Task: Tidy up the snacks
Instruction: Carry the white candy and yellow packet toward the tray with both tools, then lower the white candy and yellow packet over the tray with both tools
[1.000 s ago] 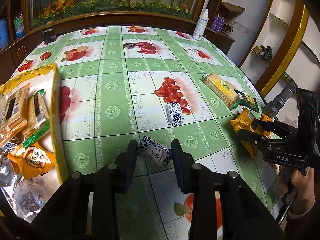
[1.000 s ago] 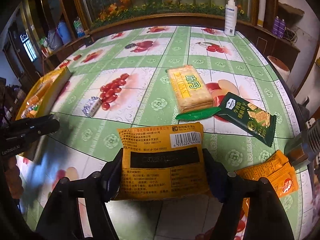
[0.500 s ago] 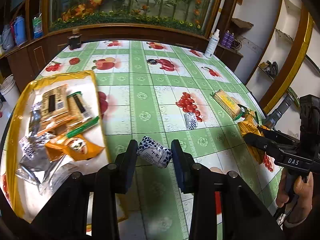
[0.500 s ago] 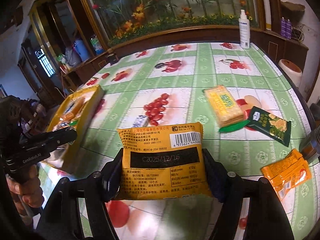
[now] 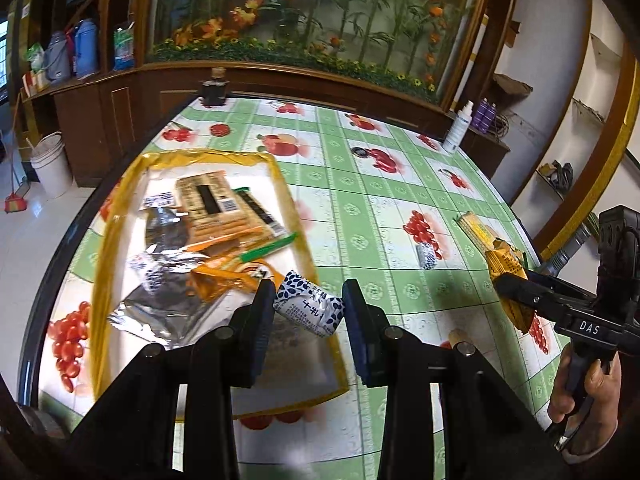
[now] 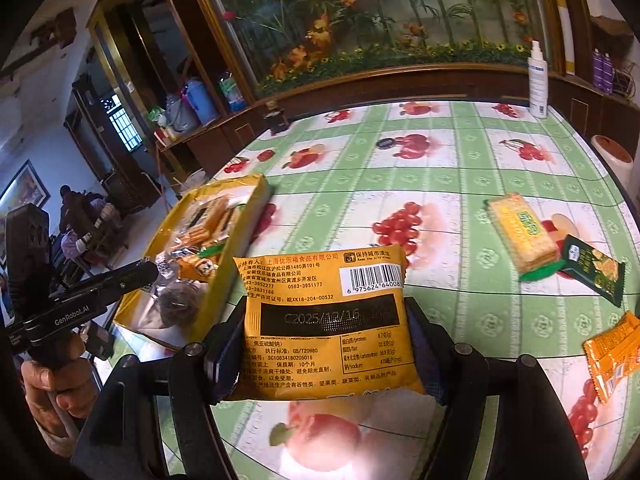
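My left gripper [image 5: 308, 312] is shut on a small white-and-blue candy packet [image 5: 310, 309], held above the near right corner of the yellow-rimmed tray [image 5: 286, 184], which holds several snack packets. My right gripper [image 6: 326, 344] is shut on a flat orange snack packet [image 6: 326, 320] and holds it above the table, right of the tray [image 6: 240, 236]. In the left wrist view the right gripper [image 5: 516, 292] with its orange packet [image 5: 506, 264] is at the right. In the right wrist view the left gripper [image 6: 132, 276] is at the left, over the tray.
On the green fruit-print tablecloth [image 6: 460, 184] lie a yellow cracker pack [image 6: 522, 232], a dark green packet [image 6: 596, 274], an orange packet [image 6: 612, 352] and a second white-and-blue candy [image 5: 426, 256]. A white spray bottle [image 6: 538, 80] stands at the far edge.
Both grippers have risen and moved left toward the tray with their packets. The left gripper now hangs over the tray's near right corner.
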Demonstrator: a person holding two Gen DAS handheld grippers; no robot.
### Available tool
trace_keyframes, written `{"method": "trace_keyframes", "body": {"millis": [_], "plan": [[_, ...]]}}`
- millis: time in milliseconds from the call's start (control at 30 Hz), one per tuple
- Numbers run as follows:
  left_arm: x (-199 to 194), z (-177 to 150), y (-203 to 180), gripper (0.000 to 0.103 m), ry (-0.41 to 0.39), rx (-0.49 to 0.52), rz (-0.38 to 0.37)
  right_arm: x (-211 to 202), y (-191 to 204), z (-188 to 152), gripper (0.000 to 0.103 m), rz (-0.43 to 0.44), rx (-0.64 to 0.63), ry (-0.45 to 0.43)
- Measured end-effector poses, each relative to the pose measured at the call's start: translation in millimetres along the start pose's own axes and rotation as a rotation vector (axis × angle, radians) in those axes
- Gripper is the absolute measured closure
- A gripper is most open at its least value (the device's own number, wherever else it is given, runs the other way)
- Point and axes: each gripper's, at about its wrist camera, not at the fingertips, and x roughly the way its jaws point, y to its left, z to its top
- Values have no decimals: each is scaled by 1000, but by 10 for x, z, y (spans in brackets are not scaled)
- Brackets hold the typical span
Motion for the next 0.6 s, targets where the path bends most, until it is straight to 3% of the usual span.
{"method": "trace_keyframes", "body": {"millis": [600], "plan": [[-216, -45, 624, 71, -41, -99, 60, 341, 597, 151, 30, 136, -16, 22]]}}
